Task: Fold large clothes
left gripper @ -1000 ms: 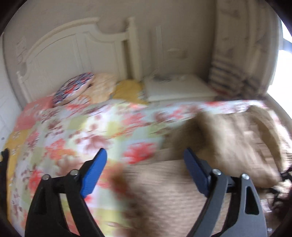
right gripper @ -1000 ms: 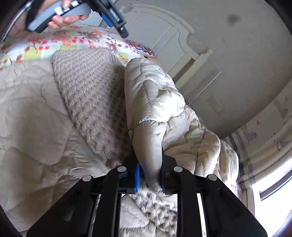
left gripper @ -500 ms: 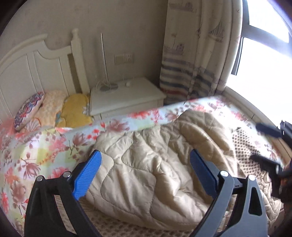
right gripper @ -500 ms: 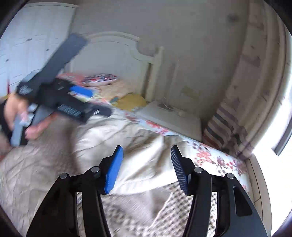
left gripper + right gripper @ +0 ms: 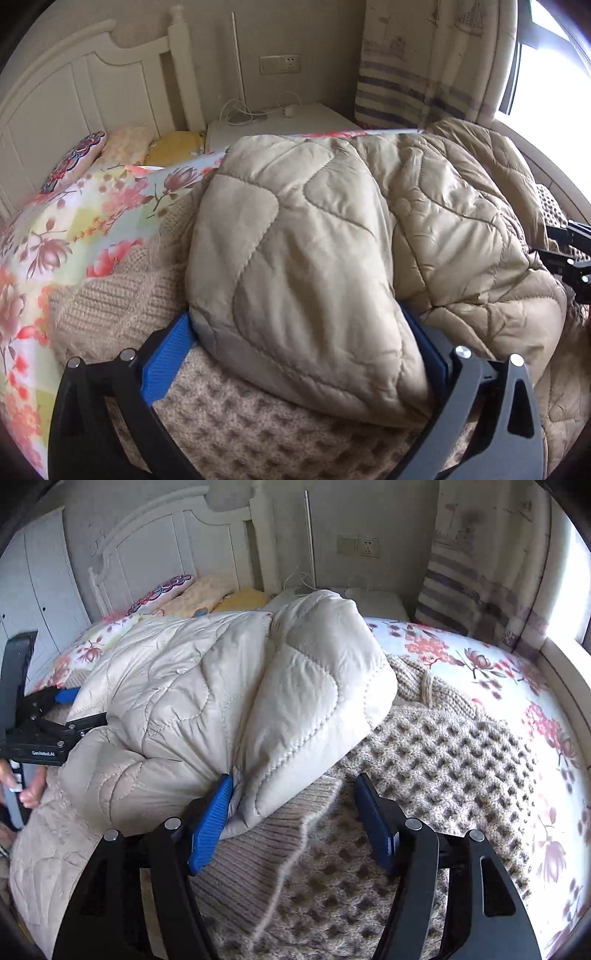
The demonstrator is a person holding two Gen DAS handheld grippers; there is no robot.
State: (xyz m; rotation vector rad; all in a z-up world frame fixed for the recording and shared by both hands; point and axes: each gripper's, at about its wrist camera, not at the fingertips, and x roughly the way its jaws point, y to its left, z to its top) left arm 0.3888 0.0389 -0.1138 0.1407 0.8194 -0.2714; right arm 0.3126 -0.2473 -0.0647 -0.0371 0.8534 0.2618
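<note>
On the bed with the floral sheet (image 5: 480,657), the beige quilted coat (image 5: 314,240) is lying bunched up on top of a knitted, waffle-textured lining (image 5: 443,768) — from my feeds it fills most of both views. My left gripper (image 5: 303,354) has just been opening and now its jaws are spread as wide as they go, with a puffy fold of the coat sitting between the blue pads (I can't tell whether they touch the fabric, but they're not squeezing it). The right gripper (image 5: 291,819) has also just been opening — its left pad (image 5: 212,825) is against the coat's edge, the other one stands clear over the knit. In the right wrist view I can see a hand (image 5: 31,786) holding the left gripper at the far left.
</note>
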